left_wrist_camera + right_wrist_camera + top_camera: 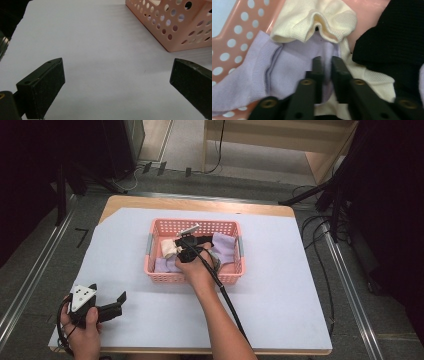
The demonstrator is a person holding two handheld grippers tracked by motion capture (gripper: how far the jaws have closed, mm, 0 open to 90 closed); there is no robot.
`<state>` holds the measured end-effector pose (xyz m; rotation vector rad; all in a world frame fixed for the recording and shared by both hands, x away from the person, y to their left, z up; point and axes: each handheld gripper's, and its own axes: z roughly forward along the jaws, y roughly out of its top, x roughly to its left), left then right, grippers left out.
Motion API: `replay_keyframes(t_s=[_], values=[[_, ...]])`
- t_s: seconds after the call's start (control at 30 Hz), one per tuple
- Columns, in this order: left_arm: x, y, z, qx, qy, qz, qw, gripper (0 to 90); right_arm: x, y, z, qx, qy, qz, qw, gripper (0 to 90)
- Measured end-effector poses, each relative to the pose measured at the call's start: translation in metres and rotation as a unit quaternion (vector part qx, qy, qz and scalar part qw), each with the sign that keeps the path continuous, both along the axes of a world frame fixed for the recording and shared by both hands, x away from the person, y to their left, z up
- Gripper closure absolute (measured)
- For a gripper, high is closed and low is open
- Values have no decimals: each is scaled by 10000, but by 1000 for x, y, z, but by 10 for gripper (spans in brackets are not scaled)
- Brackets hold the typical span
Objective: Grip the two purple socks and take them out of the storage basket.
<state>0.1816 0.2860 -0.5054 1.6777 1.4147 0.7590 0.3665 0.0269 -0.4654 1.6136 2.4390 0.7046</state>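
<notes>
The lilac sock [287,67] lies in the left part of the pink basket [160,277], spread flat on the basket floor with its ribbed cuff toward the perforated wall, as the right gripper view shows. The right gripper [326,72] is down inside the basket with its two black jaws drawn almost together, pinching a fold of the lilac fabric between their tips. A cream sock [317,22] lies bunched just past the jaw tips, overlapping the lilac one, and a black sock [392,37] sits beside both on the other side, touching the cream one. In the high view the right hand [195,270] reaches over the near wall of the basket, its cable trailing back along the forearm, and a second lilac sock [226,247] lies at the right end of the basket. The basket stands near the middle of a pale sheet [280,305] that covers the wooden table [200,202]. The left gripper [112,306] rests on the sheet at the near left corner, well apart from the basket, held in the left hand [82,330]; its jaws stand wide apart with nothing between them.
</notes>
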Motion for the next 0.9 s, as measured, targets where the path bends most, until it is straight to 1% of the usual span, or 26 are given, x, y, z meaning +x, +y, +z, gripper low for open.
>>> replay_keyframes(t_s=[0.03,0.07,0.1,0.13,0.17,0.2,0.23,0.27,0.3,0.33,0.37,0.4,0.43,0.47,0.5,0.53,0.57,0.63,0.67,0.7,0.77,0.8,0.83,0.9], values=[[0,0,0,-5,-8,-3,10000,6,0,-1,1,73,-13,-48,10000,866],[0,0,0,-10,-9,-1,10000,6,-2,-7,7,469,-125,-83,9988,878],[0,0,0,-13,-10,-2,10000,6,-2,-7,7,469,-125,-83,9988,878],[0,0,0,-9,-3,-3,10000,6,-4,-12,11,769,-291,-132,9965,880],[0,0,0,-25,-19,11,10000,5,-5,-15,12,826,-419,-160,9956,881],[0,0,0,-13,-8,2,10000,5,-5,-15,12,826,-419,-160,9956,881],[0,0,0,-17,-10,2,10000,6,-7,-17,14,856,-560,-176,9946,881],[0,0,0,-18,-8,4,10000,5,-9,-21,15,933,-744,-178,9927,882],[0,0,0,-26,-7,4,10000,5,-10,-23,16,956,-826,-199,9918,882],[0,0,0,-25,-6,5,10000,6,-12,-28,19,1048,-1014,-205,9891,882],[0,0,0,-29,-11,14,10000,6,-16,-33,24,1220,-1263,-213,9842,882],[0,0,0,-22,-11,13,10000,6,-16,-33,24,1220,-1263,-213,9842,882],[0,0,0,13,3,-2,10000,6,-18,-37,27,1292,-1432,-203,9810,882],[0,0,0,9,0,1,10000,6,-21,-40,31,1411,-1626,-194,9764,882],[0,0,0,8,-2,2,10000,6,-25,-47,39,1517,-1917,-223,9694,882],[0,0,0,5,-4,9,10000,6,-25,-47,39,1517,-1917,-223,9694,882],[0,0,0,4,2,5,10000,5,-29,-52,45,1631,-2159,-224,9624,882],[0,0,0,11,-6,3,10000,6,-32,-58,51,1732,-2420,-213,9544,882],[0,0,0,11,-6,3,10000,6,-32,-58,51,1732,-2420,-213,9544,882],[0,0,0,13,-5,3,10000,6,-35,-65,56,1845,-2681,-217,9453,882],[0,0,0,11,-4,1,10000,6,-38,-69,60,1874,-2878,-260,9388,882],[0,0,0,11,-4,2,10000,5,-38,-72,62,1872,-2957,-285,9363,882],[0,0,0,16,1,-3,10000,6,-38,-72,62,1872,-2957,-285,9363,882],[0,0,0,10,0,1,10000,6,-39,-77,65,1890,-3079,-330,9319,881]])
